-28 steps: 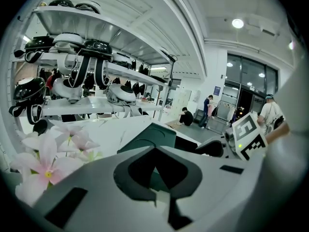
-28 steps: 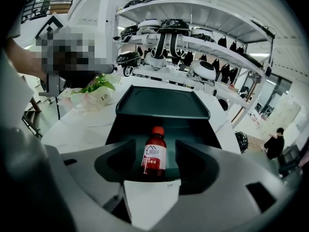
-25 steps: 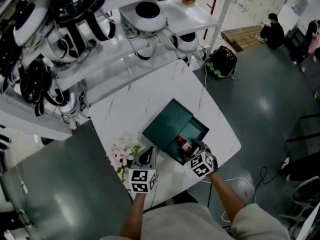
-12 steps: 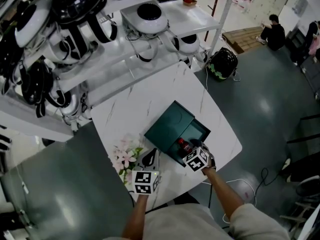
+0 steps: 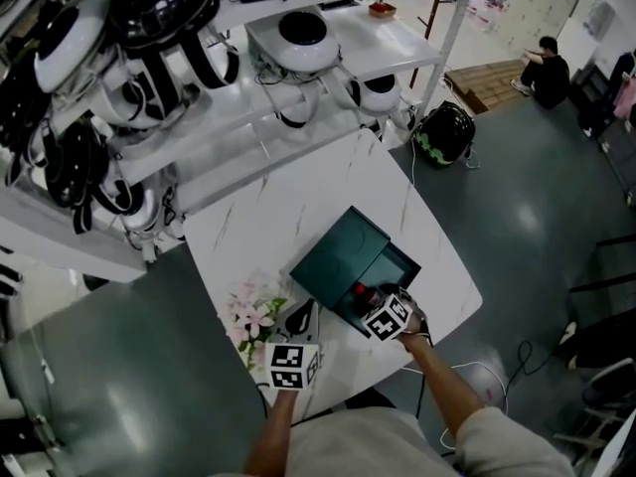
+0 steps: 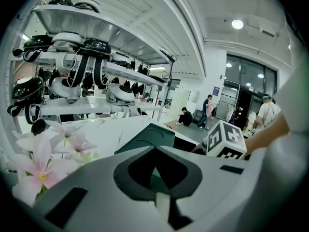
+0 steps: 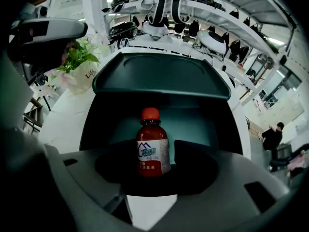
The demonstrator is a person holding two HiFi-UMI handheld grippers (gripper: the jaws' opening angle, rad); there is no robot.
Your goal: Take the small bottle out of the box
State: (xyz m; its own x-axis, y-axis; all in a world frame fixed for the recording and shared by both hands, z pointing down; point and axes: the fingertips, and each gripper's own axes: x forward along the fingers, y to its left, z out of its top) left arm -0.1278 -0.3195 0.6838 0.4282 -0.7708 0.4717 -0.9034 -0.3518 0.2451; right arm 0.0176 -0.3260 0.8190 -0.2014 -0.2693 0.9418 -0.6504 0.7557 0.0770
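- The small brown bottle with a red cap and white label (image 7: 152,141) stands upright inside the open dark green box (image 7: 193,124), close to its front wall. Its base is hidden behind the gripper body, and the label print is too small to read.
- In the head view only the bottle's cap and shoulder show. The rest is covered by the marker cube.
- The right gripper (image 5: 374,300) reaches into the box with its jaws spread and the bottle between them. The right-hand pad (image 7: 193,151) is just beside the glass. Whether either pad touches the bottle cannot be told.
- The box's lid (image 5: 338,251) lies pushed back toward the middle of the white marble-patterned counter (image 5: 298,187). The open half of the box faces the counter's near right edge, and its floor is too dark to make out.
- The left gripper (image 6: 155,175) hangs over the near edge, left of the box, with its jaws pressed together on nothing. Its body cuts off the lower part of the box in its own view.
- Pink and white flowers (image 5: 250,311) sit at the near left edge, just beside the left gripper.
- White shelves of helmets (image 5: 199,87) stand beyond the far edge.
- A seated person (image 5: 547,63) is well apart on the floor.
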